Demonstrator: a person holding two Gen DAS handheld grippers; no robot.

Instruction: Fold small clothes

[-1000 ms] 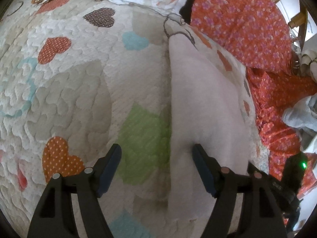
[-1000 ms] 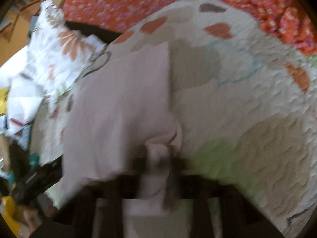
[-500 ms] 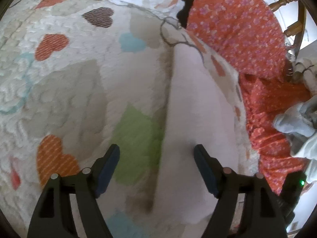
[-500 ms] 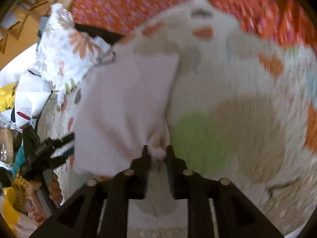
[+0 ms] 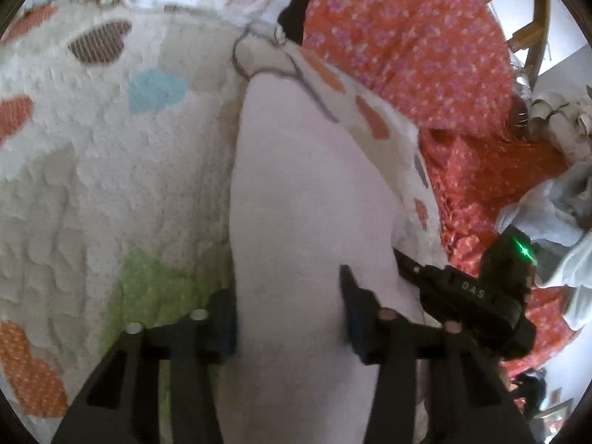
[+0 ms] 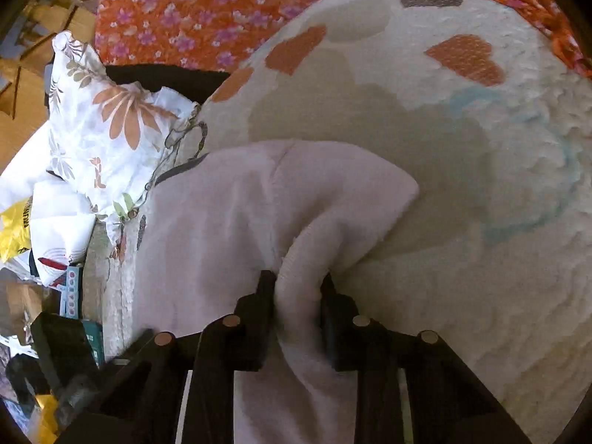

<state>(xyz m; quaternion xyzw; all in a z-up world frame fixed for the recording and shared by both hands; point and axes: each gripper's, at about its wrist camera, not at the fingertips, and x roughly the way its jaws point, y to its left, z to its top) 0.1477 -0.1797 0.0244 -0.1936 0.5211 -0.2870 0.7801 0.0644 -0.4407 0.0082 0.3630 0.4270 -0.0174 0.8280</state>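
- Right wrist view first: the right gripper [image 6: 298, 288] has its jaws pinched tight on a bunched corner of the pale pink garment [image 6: 240, 222] — the fabric rolls up between the fingers and lifts off the bed.
- Rest of that garment lies spread on the heart-patterned quilt [image 6: 462, 203], a seam running down its middle, its far edge just beside the floral pillow [image 6: 111, 118].
- Left wrist view: the left gripper [image 5: 288, 303] has its jaws wide apart, straddling the near end of the garment [image 5: 303, 185] — cloth passes between the fingers, but nothing is gripped.
- Judging the step: this looks like the start of a fold, one corner picked up and the other not yet taken (early in the task, I'd say).
- Next move calls for the left jaws to close on the matching corner or edge, then both hands to carry that edge across the garment evenly — a lopsided lift would likely skew the crease.
- Writing: white letters "DAS" on the black device [image 5: 473, 292] seen at right in the left view, with a green light on it.
- More print on the yellow bag [image 6: 14, 225] and the small box [image 6: 72, 292] at the left edge — too small to read.
- Orange flowered sheet [image 6: 185, 11] beyond the quilt.
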